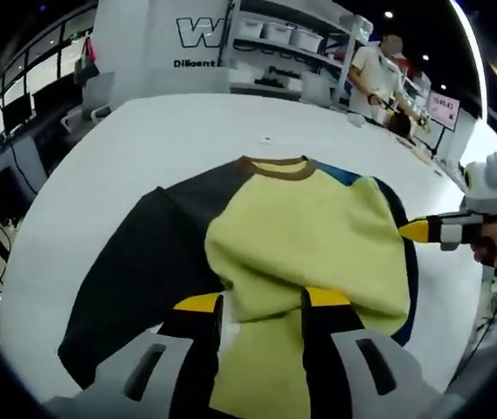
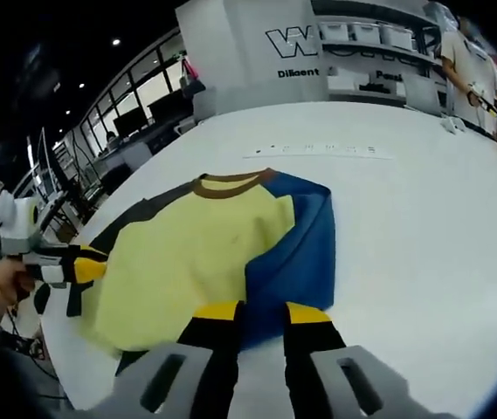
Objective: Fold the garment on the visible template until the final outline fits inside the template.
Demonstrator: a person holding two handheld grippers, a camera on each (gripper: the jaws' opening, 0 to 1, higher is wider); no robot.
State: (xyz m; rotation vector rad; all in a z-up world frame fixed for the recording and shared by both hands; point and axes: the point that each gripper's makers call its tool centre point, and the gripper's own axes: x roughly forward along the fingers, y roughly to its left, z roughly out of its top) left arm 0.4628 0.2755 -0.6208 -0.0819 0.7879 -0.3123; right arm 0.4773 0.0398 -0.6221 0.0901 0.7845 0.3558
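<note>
Sweatshirt point(image 1: 309, 236) flat on white desk point(image 1: 169, 140), collar away; left gripper point(image 1: 261, 310) fingers clamping yellow hem fold, right gripper point(image 2: 261, 319) fingers parted over blue sleeve point(image 2: 305, 253).

Each gripper has two black jaws with yellow tips, set in pale grey housings with dark slots. The left gripper point(image 1: 261, 307) and the right gripper point(image 2: 263, 312) look alike. A thin dark band circles the wrist of the right hand point(image 1: 493, 243).
</note>
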